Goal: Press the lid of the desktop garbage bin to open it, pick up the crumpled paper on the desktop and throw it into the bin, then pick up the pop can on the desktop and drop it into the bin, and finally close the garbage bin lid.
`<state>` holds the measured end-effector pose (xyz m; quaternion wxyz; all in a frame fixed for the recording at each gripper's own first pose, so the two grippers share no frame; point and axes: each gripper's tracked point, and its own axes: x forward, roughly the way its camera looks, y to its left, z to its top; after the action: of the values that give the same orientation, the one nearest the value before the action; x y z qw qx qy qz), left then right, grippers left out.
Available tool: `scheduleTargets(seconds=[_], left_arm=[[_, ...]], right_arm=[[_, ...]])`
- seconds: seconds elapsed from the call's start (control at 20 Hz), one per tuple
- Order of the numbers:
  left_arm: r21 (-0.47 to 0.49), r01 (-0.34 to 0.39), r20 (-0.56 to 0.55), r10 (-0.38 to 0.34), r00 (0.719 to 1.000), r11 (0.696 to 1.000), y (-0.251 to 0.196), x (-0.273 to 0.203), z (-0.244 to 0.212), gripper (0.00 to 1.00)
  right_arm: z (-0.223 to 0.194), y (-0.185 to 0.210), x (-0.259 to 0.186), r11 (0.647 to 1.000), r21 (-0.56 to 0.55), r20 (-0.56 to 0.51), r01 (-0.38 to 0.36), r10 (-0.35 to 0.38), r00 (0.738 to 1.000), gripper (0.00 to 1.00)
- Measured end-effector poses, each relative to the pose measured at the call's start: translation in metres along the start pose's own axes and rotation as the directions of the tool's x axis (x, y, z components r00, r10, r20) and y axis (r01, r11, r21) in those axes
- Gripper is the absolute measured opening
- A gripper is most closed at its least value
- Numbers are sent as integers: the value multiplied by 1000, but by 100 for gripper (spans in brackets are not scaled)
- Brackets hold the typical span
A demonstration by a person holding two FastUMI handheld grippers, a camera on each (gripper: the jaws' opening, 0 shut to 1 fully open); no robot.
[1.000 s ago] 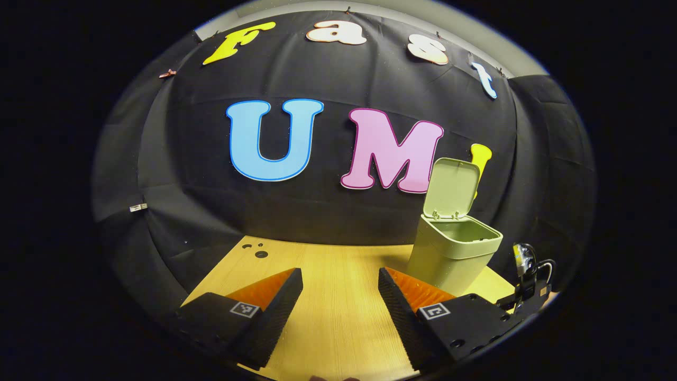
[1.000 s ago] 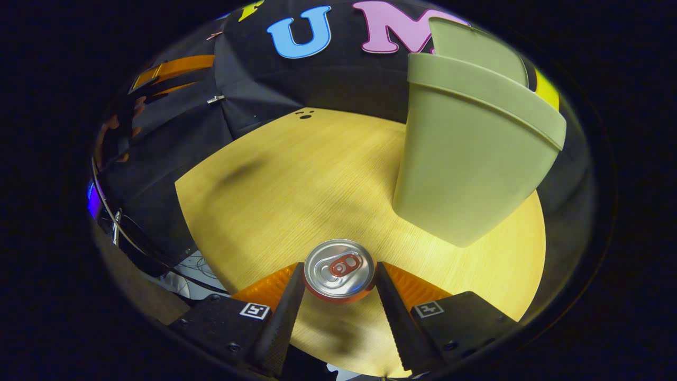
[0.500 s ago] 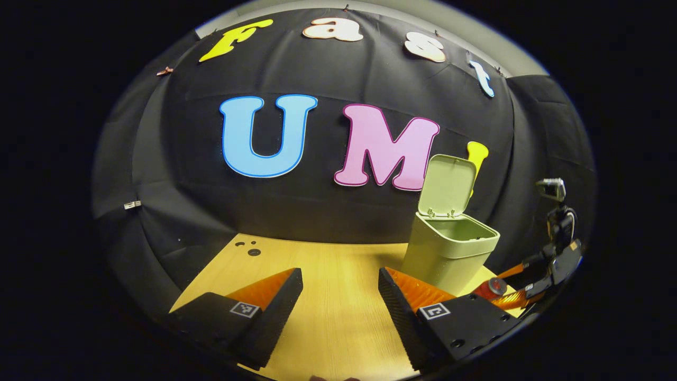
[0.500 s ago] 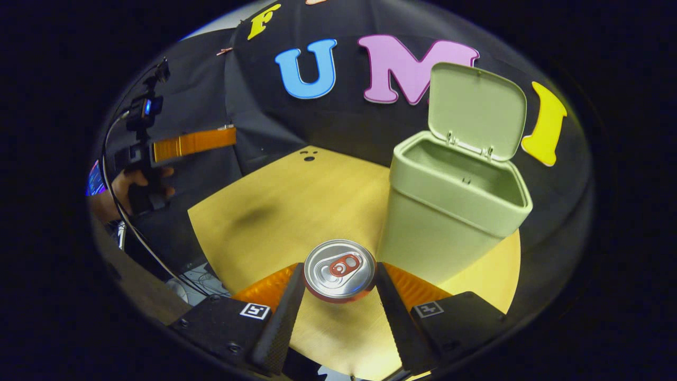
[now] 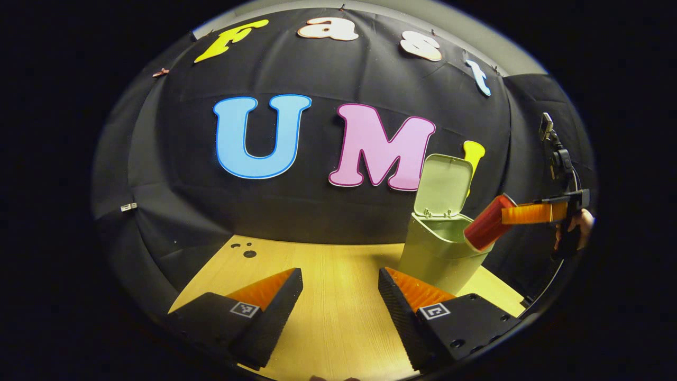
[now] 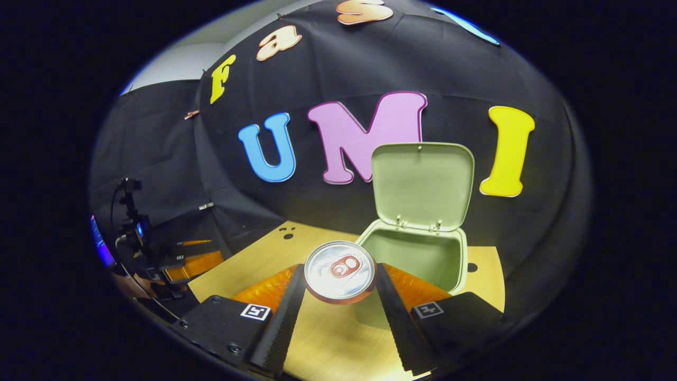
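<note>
Can-drop step. Right claw (image 6: pixel 339 286) clamped on red pop can (image 6: pixel 339 271), held tilted at the green bin's (image 5: pixel 441 254) rim, lid (image 6: pixel 421 185) upright. Left claw (image 5: pixel 338 288) gaping, empty, over counter (image 5: pixel 338 317). Next, likely: centre over opening, release.

No readable text stands on the pop can (image 6: pixel 339 271); its printing is perhaps too blurred.
</note>
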<state>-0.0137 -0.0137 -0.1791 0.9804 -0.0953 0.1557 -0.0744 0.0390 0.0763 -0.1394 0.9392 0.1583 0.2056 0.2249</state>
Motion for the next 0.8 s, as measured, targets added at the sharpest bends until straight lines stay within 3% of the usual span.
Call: scheduleTargets(seconds=[0.1, 0.15, 0.2, 0.3, 0.8], left_arm=[[-2, -2, 0, 2, 1000, 1000, 0, 0, 0, 94], [-1, -3, 0, 3, 1000, 1000, 0, 0, 0, 94], [-1, -4, 0, 4, 1000, 1000, 0, 1, 0, 94], [0, -5, 0, 5, 1000, 1000, 1, 1, 0, 94], [-15, -16, 5, 16, 1000, 1000, 5, 4, 0, 94]], right_arm=[[12, -18, 3, 999, -16, 28, 37, -36, 999, 87], [15, -20, 2, 999, -17, 38, 50, -49, 998, 82], [18, -27, 4, 998, -13, 49, 66, -65, 997, 87], [20, -44, 12, 995, -11, 53, 98, -97, 994, 82], [-24, -105, 60, 974, -38, -106, 224, -227, 968, 82]])
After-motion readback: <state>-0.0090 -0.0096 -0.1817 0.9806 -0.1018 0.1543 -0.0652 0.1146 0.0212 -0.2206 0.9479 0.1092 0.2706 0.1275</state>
